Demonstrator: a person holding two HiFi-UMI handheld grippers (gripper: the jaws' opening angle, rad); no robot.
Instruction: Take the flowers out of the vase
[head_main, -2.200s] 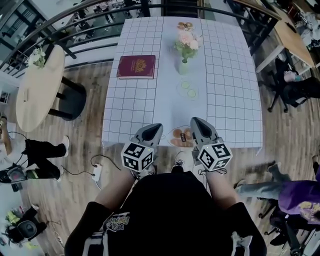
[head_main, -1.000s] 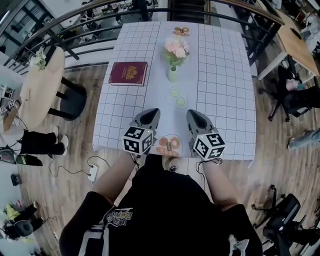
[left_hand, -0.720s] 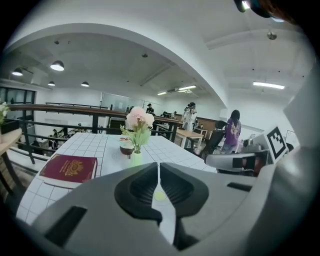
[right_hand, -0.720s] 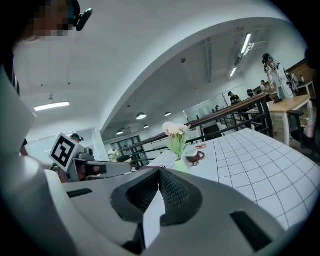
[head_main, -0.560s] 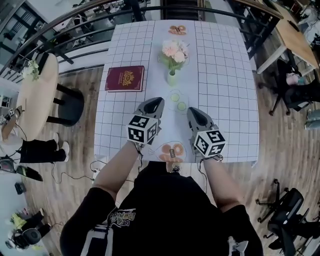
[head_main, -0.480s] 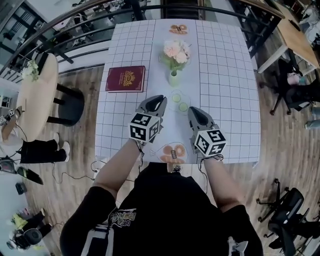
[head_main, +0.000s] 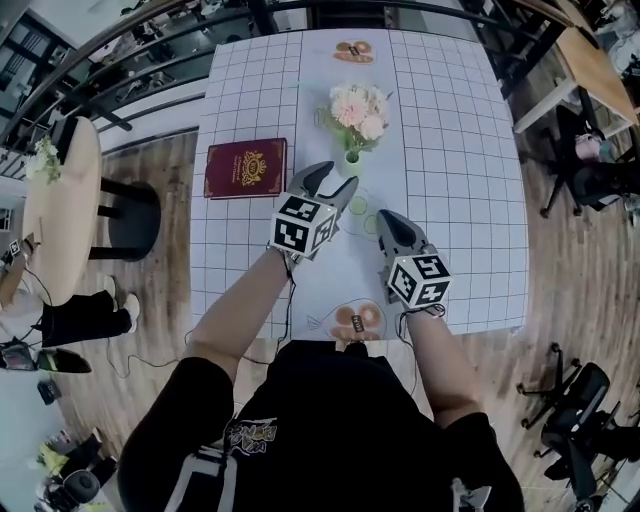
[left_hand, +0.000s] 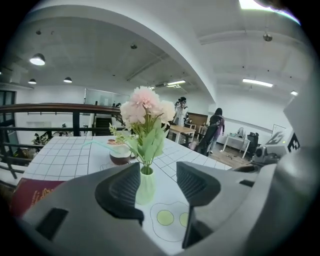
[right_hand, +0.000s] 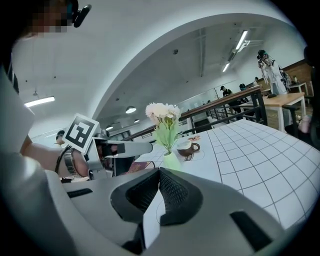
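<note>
We logged the flowers (head_main: 358, 108) upright in the pale green vase (head_main: 352, 156) at upper centre of the gridded surface (head_main: 455, 160), stems vertical, just beyond the left tongs (head_main: 330, 181), whose jaws had just been opening with nothing gripped, these nearer than the closed, empty right tongs (head_main: 386, 220) at lower right.

flowers (head_main: 361, 106): one bunch, pale pink and cream blooms over green leaves, stems down in the vase (head_main: 352, 157). Bunch stands upright, leaves fan out just above the neck. vase: small, pale green, narrow neck, upright on the white gridded counter (head_main: 450, 150), upper centre of the head view. Left gripper view: blooms upper centre, vase directly below at mid-frame. Right gripper view: both at centre.
</note>
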